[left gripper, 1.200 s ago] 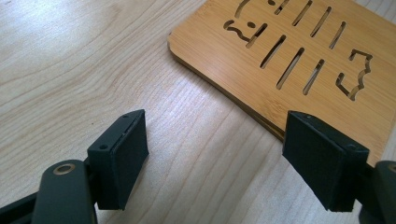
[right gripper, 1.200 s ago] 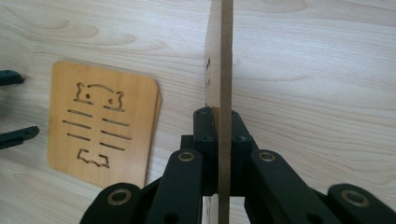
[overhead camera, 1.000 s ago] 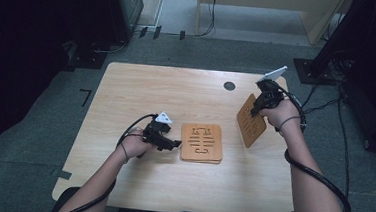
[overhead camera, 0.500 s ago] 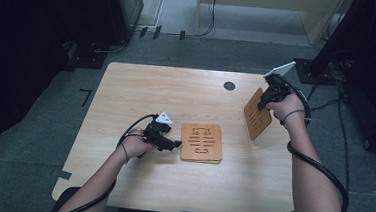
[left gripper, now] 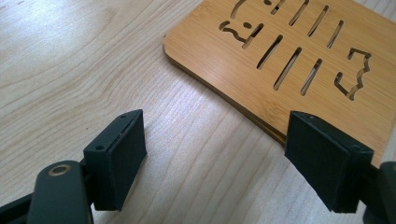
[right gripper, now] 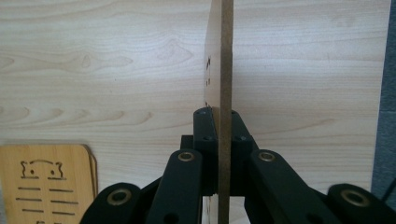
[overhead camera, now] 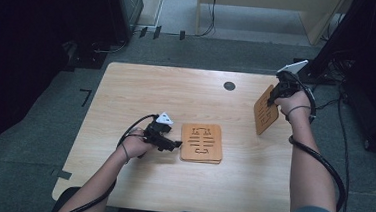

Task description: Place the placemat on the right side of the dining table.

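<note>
Nearest the person, the left hand-held gripper (overhead camera: 175, 146) rests low on the desk (overhead camera: 142, 93), jaws parted and empty, just beside the bamboo trivets (overhead camera: 202, 142) stacked flat at mid-desk. Farther off, the right hand-held gripper (overhead camera: 272, 103) is clamped on another trivet (overhead camera: 265, 111), held on edge above the desk's right side.

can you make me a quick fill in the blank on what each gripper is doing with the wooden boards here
1. The right gripper is shut on a thin wooden board, which it holds up on ____ above the table.
2. The left gripper has its jaws ____, with nothing between them.
3. The stack of boards next to the left gripper lies ____ on the table.
4. The cut-outs in the top board of the stack are slots and small ____ shapes.

Missing words: edge; open; flat; bear
</note>
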